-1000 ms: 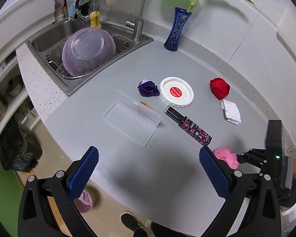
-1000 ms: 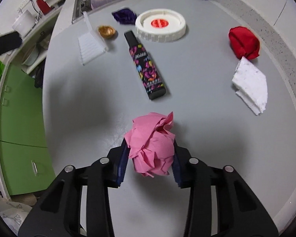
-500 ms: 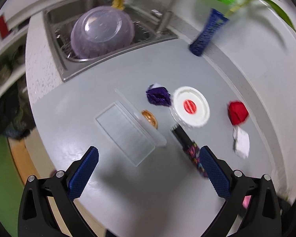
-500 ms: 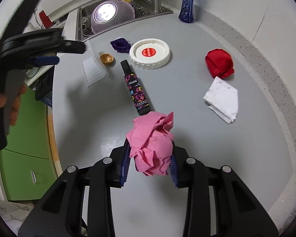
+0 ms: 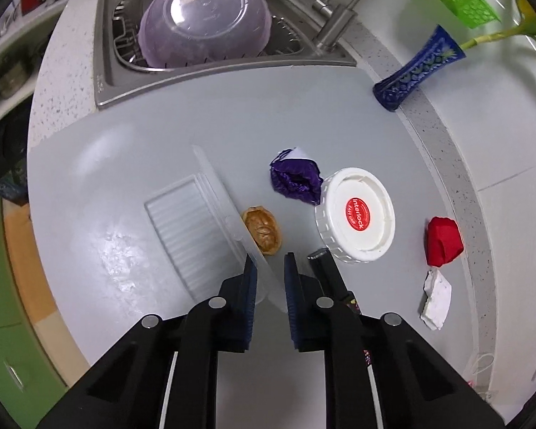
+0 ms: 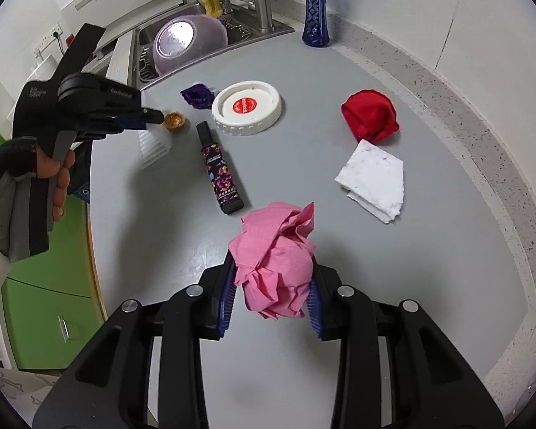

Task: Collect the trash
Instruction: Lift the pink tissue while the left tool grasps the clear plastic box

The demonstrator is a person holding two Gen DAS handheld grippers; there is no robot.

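While my left gripper is closing its jaws around the raised lid edge of the clear plastic container at the centre of the left wrist view, I am seeing the thin plastic between the pads, though I cannot tell whether they are pressing on it. Just right of it are lying a walnut shell, a purple wrapper and a white lid. My right gripper is clamping a crumpled pink paper ball above the grey counter, low in the right wrist view. Farther up are lying a dark bottle, a white napkin and a red cloth.
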